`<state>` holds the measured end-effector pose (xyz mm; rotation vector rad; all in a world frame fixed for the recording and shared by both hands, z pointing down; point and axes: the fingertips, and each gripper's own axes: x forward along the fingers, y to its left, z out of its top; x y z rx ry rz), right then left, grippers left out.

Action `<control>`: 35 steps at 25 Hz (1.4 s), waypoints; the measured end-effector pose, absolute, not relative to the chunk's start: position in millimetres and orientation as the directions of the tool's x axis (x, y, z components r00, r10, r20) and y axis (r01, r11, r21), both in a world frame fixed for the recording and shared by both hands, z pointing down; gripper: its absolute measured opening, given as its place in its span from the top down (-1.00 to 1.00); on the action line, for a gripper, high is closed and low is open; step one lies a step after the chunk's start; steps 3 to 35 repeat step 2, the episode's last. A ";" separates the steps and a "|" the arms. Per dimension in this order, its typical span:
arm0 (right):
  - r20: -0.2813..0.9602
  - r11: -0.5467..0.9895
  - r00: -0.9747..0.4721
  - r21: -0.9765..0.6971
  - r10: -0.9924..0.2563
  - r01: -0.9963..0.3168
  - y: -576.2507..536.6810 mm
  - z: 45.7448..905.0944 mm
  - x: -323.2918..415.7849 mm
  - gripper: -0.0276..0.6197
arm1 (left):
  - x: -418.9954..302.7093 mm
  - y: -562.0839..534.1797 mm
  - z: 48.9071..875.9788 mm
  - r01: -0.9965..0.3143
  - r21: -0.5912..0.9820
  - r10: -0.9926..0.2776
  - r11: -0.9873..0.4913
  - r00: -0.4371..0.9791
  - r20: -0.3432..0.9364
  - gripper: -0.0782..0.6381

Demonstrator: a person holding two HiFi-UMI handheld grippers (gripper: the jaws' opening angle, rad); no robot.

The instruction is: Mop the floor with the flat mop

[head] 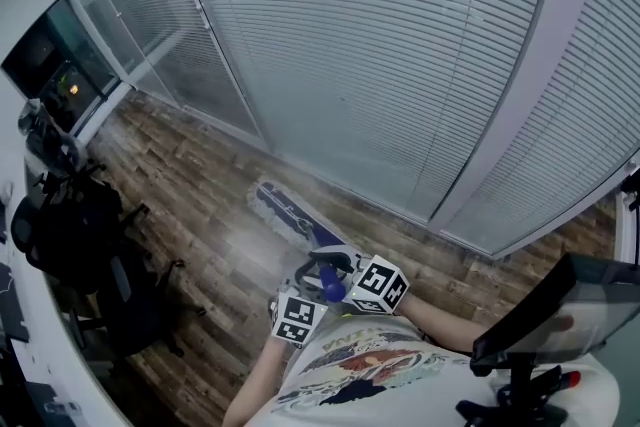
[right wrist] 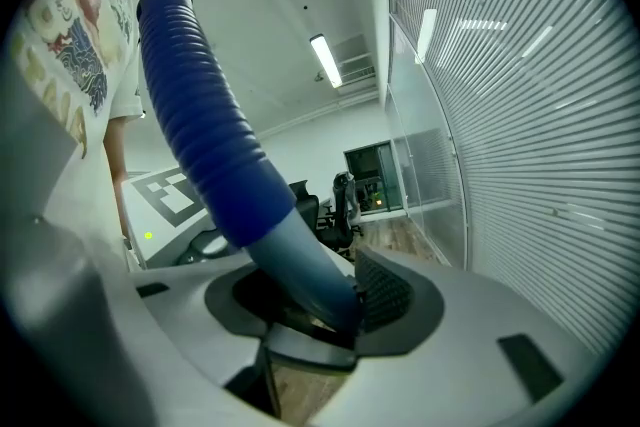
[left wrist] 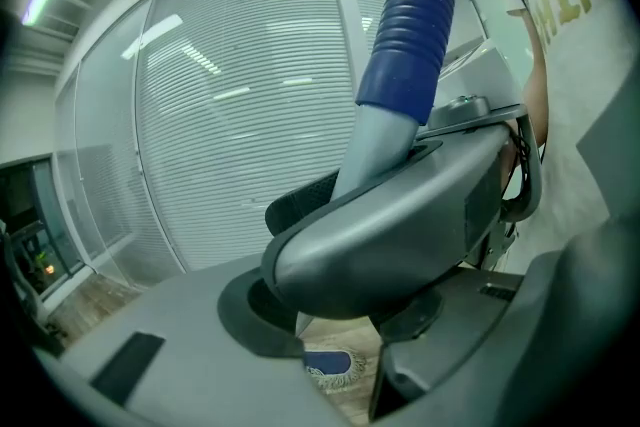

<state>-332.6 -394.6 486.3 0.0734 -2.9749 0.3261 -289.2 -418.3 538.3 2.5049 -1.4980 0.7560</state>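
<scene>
Flat mop head (head: 283,209): flat on wood floor (head: 200,215), at 11 o'clock from grippers, near base of blind-covered glass wall (head: 400,65).
Mop handle (right wrist: 205,140): blue ribbed grip uppermost.
Right gripper (right wrist: 320,315): jaws well apart, ribbed pad (right wrist: 385,293) pressed on grey shaft below blue grip.
Left gripper (left wrist: 335,355): jaws well apart, apparently clamped on same handle; contact partly masked by right gripper.
Office chairs (head: 70,235) at 9 o'clock.
</scene>
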 end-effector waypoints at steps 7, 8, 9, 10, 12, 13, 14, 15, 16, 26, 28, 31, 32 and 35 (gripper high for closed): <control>0.155 0.976 -0.987 -0.207 -0.032 -0.064 -390.9 487.2 -334.7 0.31 | -291.1 -415.0 538.4 -0.857 -0.141 -0.793 -0.496 0.381 0.475 0.37; 0.155 0.976 -0.987 -0.207 -0.032 -0.064 -390.9 487.2 -334.7 0.31 | -291.1 -415.0 538.4 -0.857 -0.141 -0.793 -0.496 0.381 0.475 0.37; 0.155 0.976 -0.987 -0.207 -0.032 -0.064 -390.9 487.2 -334.7 0.31 | -291.1 -415.0 538.4 -0.857 -0.141 -0.793 -0.496 0.381 0.475 0.37; 0.155 0.976 -0.987 -0.207 -0.032 -0.064 -390.9 487.2 -334.7 0.31 | -291.1 -415.0 538.4 -0.857 -0.141 -0.793 -0.496 0.381 0.475 0.37; 0.155 0.976 -0.987 -0.207 -0.032 -0.064 -390.9 487.2 -334.7 0.31 | -291.1 -415.0 538.4 -0.857 -0.141 -0.793 -0.496 0.381 0.475 0.37; 0.155 0.976 -0.987 -0.207 -0.032 -0.064 -390.9 487.2 -334.7 0.31 | -291.1 -415.0 538.4 -0.857 -0.141 -0.793 -0.496 0.381 0.475 0.37; 0.155 0.976 -0.987 -0.207 -0.032 -0.064 -390.9 487.2 -334.7 0.31 | -291.1 -415.0 538.4 -0.857 -0.141 -0.793 -0.496 0.381 0.475 0.37; 0.155 0.976 -0.987 -0.207 -0.032 -0.064 -390.9 487.2 -334.7 0.31 | -291.1 -415.0 538.4 -0.857 -0.141 -0.793 -0.496 0.381 0.475 0.37; 0.155 0.976 -0.987 -0.207 -0.032 -0.064 -390.9 487.2 -334.7 0.31 | -291.1 -415.0 538.4 -0.857 -0.141 -0.793 -0.496 0.381 0.475 0.37; 0.155 0.976 -0.987 -0.207 -0.032 -0.064 -390.9 487.2 -334.7 0.31 | -291.1 -415.0 538.4 -0.857 -0.141 -0.793 -0.496 0.381 0.475 0.37; 0.155 0.976 -0.987 -0.207 -0.032 -0.064 -390.9 487.2 -334.7 0.31 | -291.1 -415.0 538.4 -0.857 -0.141 -0.793 -0.496 0.381 0.475 0.37; 0.155 0.976 -0.987 -0.207 -0.032 -0.064 -390.9 487.2 -334.7 0.31 | -291.1 -415.0 538.4 -0.857 -0.141 -0.793 -0.496 0.381 0.475 0.37; 0.155 0.976 -0.987 -0.207 -0.032 -0.064 -390.9 487.2 -334.7 0.31 | -291.1 -415.0 538.4 -0.857 -0.141 -0.793 -0.496 0.381 0.475 0.37; 0.155 0.976 -0.987 -0.207 -0.032 -0.064 -390.9 487.2 -334.7 0.31 | -291.1 -415.0 538.4 -0.857 -0.141 -0.793 -0.496 0.381 0.475 0.37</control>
